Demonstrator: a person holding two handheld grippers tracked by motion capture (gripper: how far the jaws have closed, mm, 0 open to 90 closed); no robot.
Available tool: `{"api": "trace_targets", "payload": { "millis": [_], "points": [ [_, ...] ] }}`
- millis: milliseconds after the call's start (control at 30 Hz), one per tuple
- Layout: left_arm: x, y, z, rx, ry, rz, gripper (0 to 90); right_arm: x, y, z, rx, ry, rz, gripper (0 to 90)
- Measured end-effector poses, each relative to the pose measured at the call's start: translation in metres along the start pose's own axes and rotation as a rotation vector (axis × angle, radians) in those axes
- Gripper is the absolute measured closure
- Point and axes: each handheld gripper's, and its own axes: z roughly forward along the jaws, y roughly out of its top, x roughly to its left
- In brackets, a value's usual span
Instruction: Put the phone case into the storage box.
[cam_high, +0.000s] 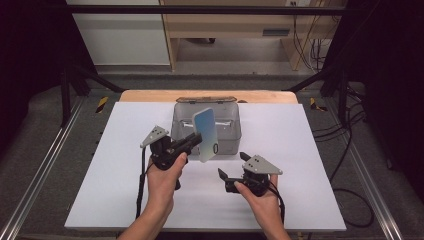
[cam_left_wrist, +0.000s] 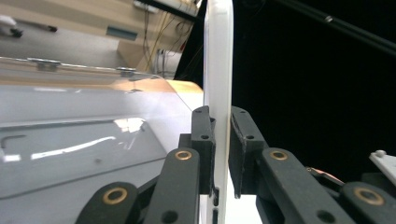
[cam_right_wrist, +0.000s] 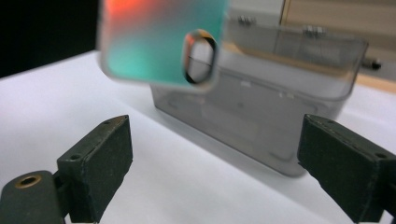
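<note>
A thin flat phone case (cam_high: 206, 135) with rounded corners and an oval hole hangs upright in front of a grey see-through box (cam_high: 230, 140). My left gripper (cam_high: 197, 140) is shut on the case's left edge. In the left gripper view the case (cam_left_wrist: 218, 70) is edge-on and white, pinched by the left gripper (cam_left_wrist: 222, 135), with the box (cam_left_wrist: 70, 130) to the left. My right gripper (cam_high: 232, 165) rests low on the white sheet, open and holding nothing. In the right gripper view the case (cam_right_wrist: 159, 37) looks teal and orange, above and beyond the right gripper (cam_right_wrist: 215, 144), before the box (cam_right_wrist: 280, 121).
The white sheet (cam_high: 300, 165) covers a wooden table whose far edge (cam_high: 150, 95) shows behind the box. Metal rails (cam_high: 45, 165) run along both sides on the floor. Cables (cam_high: 345, 150) lie on the floor at the right.
</note>
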Motion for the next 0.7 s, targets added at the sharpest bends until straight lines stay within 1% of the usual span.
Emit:
{"api": "trace_targets", "payload": {
  "millis": [33, 67, 100, 133, 167, 267, 300, 333, 400, 433, 467, 533, 567, 600, 633, 667, 700],
  "points": [
    [0.0, 0.0, 0.0, 0.0, 0.0, 0.0, 81.2, 0.0, 0.0, 0.0, 0.0, 0.0, 0.0, 10.8],
    [0.002, 0.009, 0.001, 0.021, 0.016, 0.003, 81.2, -0.009, 0.0, 0.001, 0.043, -0.016, 0.013, 11.7],
    [0.002, 0.014, 0.001, 0.032, 0.027, 0.01, 81.2, -0.012, 0.0, 0.0, 0.056, -0.025, 0.015, 12.0],
    [0.002, 0.014, 0.001, 0.032, 0.027, 0.01, 81.2, -0.016, 0.0, -0.003, 0.066, -0.036, 0.008, 12.2],
    [0.004, 0.023, 0.001, 0.06, 0.043, 0.023, 81.1, -0.019, -0.002, -0.008, 0.072, -0.045, 0.004, 12.1],
    [0.007, 0.035, 0.004, 0.091, 0.065, 0.025, 81.1, -0.029, -0.008, -0.026, 0.061, -0.086, -0.001, 11.9],
    [0.007, 0.035, 0.004, 0.091, 0.065, 0.025, 81.1, -0.029, -0.008, -0.026, 0.061, -0.086, -0.001, 11.9],
    [0.008, 0.042, 0.007, 0.11, 0.087, 0.04, 81.1, -0.036, -0.015, -0.042, 0.036, -0.126, -0.015, 11.1],
    [0.009, 0.049, 0.009, 0.12, 0.105, 0.045, 81.1, -0.041, -0.019, -0.054, 0.012, -0.15, -0.022, 9.3],
    [0.009, 0.049, 0.009, 0.12, 0.105, 0.045, 81.1, -0.045, -0.022, -0.06, -0.004, -0.16, -0.025, 8.7],
    [0.01, 0.054, 0.012, 0.133, 0.122, 0.043, 81.1, -0.048, -0.024, -0.065, -0.019, -0.175, -0.034, 8.2],
    [0.011, 0.058, 0.016, 0.151, 0.141, 0.046, 81.1, -0.055, -0.028, -0.071, -0.053, -0.213, -0.069, 7.5],
    [0.011, 0.06, 0.018, 0.159, 0.154, 0.058, 81.1, -0.058, -0.029, -0.073, -0.062, -0.232, -0.08, 7.7],
    [0.01, 0.062, 0.02, 0.164, 0.169, 0.075, 81.0, -0.061, -0.03, -0.074, -0.066, -0.244, -0.085, 7.8],
    [0.01, 0.062, 0.02, 0.164, 0.169, 0.075, 81.1, -0.063, -0.031, -0.075, -0.068, -0.251, -0.085, 7.9],
    [0.011, 0.066, 0.023, 0.173, 0.191, 0.088, 81.1, -0.064, -0.031, -0.076, -0.07, -0.255, -0.084, 8.1],
    [0.012, 0.067, 0.025, 0.176, 0.201, 0.094, 81.1, -0.065, -0.031, -0.077, -0.073, -0.256, -0.079, 8.2]
  ]
}}
